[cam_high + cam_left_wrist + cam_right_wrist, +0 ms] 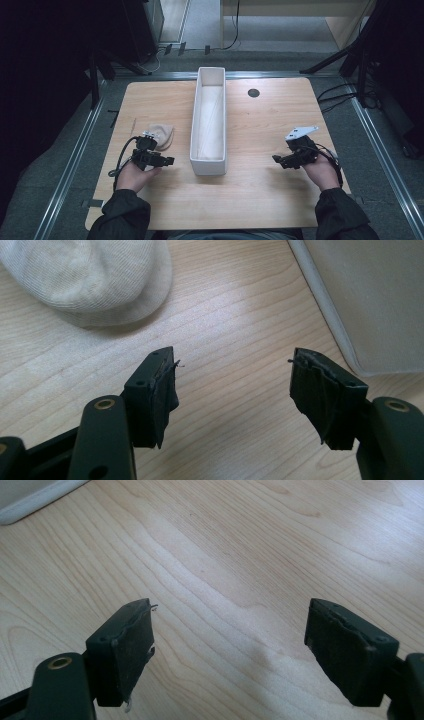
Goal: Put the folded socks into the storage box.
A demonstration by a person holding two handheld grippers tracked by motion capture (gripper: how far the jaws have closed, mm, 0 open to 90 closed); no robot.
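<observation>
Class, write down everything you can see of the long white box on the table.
The long white box is a narrow, open-topped rectangular container with straight walls, matt white, maybe plastic or card. It stands upright along the middle of the wooden table, lengthwise away from the person, and looks empty. Neither gripper touches it; the beige cloth lies apart on its left.

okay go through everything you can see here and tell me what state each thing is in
White bin: upright, empty inside as far as visible.
Beige cloth: bunched on the table, left of the bin, ungripped.
Left gripper: open, holding nothing.
Right gripper: open, holding nothing.
</observation>
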